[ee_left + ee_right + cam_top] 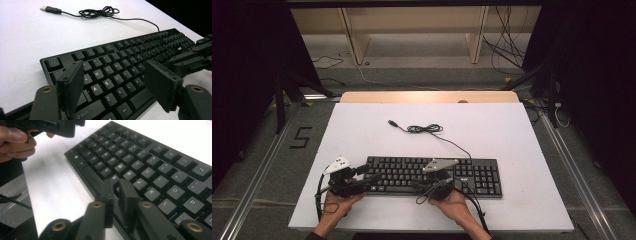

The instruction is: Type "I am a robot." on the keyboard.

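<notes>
Keyboard point(434, 176) count: one, black, full-size with numpad, lying flat near the front edge of the white worktop point(362, 130), long side parallel to that edge. One cable point(447, 140) runs from its back edge toward the worktop middle, part of it bunched in one loose coil point(425, 129), ending in one USB plug point(392, 122) lying free on the surface.

Grippers: two, one per hand, both at the keyboard's front side.

Left gripper point(371, 180): at the keyboard's left end, held in the left hand point(337, 204). Left gripper view shows its jaws spread wide over the letter rows around A, S, Z, X, nothing clamped between them. Whether the tips touch the keys I can't tell.

Right gripper point(417, 186): near the keyboard's front middle, held in the right hand point(456, 205). Right gripper view shows its two jaws nearly together with only a narrow slit between the pads, nothing gripped, tips low over the front edge near the B/N keys. Contact with a key can't be confirmed.

Each gripper carries one grey three-cornered plate on top; two cables trail from the grippers back toward the person.
</notes>
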The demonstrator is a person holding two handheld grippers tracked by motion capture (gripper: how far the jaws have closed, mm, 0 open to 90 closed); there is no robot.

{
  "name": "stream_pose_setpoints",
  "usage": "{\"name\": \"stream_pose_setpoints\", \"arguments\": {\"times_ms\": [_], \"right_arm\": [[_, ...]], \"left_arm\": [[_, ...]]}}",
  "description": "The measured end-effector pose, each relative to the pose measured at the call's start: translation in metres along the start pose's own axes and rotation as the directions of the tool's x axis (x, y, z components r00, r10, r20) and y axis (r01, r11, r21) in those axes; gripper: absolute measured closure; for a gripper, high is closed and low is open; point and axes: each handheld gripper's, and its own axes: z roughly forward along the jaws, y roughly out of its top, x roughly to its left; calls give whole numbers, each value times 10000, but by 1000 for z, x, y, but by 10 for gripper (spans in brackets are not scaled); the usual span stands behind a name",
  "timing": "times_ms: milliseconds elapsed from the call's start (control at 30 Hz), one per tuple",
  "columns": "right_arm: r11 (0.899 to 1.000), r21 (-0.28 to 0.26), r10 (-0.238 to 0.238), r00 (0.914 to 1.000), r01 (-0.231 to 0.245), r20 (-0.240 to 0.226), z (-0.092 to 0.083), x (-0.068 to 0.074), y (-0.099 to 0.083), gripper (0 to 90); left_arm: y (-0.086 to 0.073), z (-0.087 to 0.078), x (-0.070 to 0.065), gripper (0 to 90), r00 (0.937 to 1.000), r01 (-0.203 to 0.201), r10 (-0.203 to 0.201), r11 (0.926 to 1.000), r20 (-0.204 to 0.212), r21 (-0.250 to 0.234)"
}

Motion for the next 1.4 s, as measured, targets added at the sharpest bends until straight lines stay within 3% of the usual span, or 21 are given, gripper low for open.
{"name": "stream_pose_setpoints", "arguments": {"times_ms": [333,567,967,1233,1400], "right_arm": [[9998,-198,-24,9996,19,-269,-5,1,1,655],[9995,-323,12,9994,-23,-351,-9,2,0,537],[9992,-399,28,9995,-40,-312,-12,3,-1,448],[9986,-528,-15,9996,1,-265,-15,3,-4,413],[9983,-586,5,9997,-18,-232,-17,3,-5,386]], "left_arm": [[0,3,1,362,10000,-5,5,10000,4,5],[0,5,2,518,10000,-83,83,9997,4,243],[-2,14,2,796,9981,-307,361,9939,-499,1059],[-1,19,5,887,9962,-316,426,9895,-758,1409],[-1,21,5,888,9957,-300,428,9883,-827,1499]]}}
